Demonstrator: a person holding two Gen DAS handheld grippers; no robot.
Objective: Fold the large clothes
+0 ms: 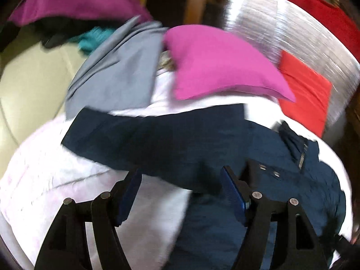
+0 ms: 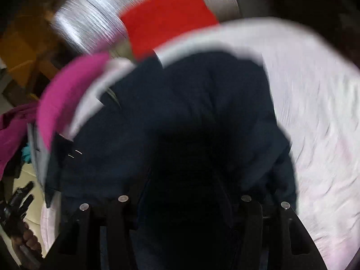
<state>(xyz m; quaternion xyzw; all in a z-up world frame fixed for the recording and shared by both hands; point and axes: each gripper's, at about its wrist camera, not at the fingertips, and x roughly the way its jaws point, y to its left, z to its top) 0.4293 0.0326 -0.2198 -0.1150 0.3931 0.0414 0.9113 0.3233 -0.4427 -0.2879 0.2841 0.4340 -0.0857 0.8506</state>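
You're in a home, likely a living room: a cream leather sofa, wooden furniture behind, a white sheet spread as a surface, and loose garments heaped around a magenta cushion

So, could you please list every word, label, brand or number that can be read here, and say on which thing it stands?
None: no text can be read in either view.
Navy garment: only a zipper and two metal snaps, no lettering visible.
Pink cushion, red cloth and white sheet: plain, and both views are motion-blurred.
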